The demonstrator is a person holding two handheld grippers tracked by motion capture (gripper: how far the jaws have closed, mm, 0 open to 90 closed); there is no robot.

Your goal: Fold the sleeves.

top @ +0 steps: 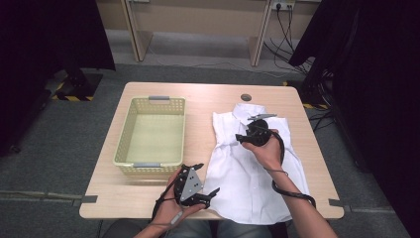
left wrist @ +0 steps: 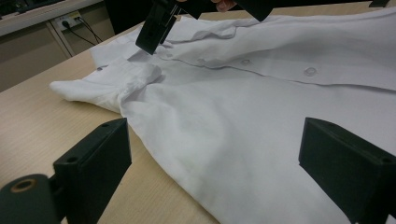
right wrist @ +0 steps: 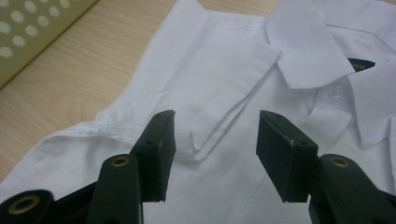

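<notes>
The white shirt [top: 247, 168] lies at centre-right of the high view, hem overhanging the table [top: 218, 96] near edge. Its dark neck label [right wrist: 360, 64] is unreadable. The right gripper [top: 246, 133] hovers over a folded sleeve, jaws released; the left gripper [top: 207, 191], lower centre, gapes empty. Bare wood separates shirt and basket [top: 151, 162].

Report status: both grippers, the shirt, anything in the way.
Left gripper open, at shirt's near edge. Right gripper open above folded sleeve, nothing between pads. Shirt flat on table. Basket off to the left, nothing in the way.
</notes>
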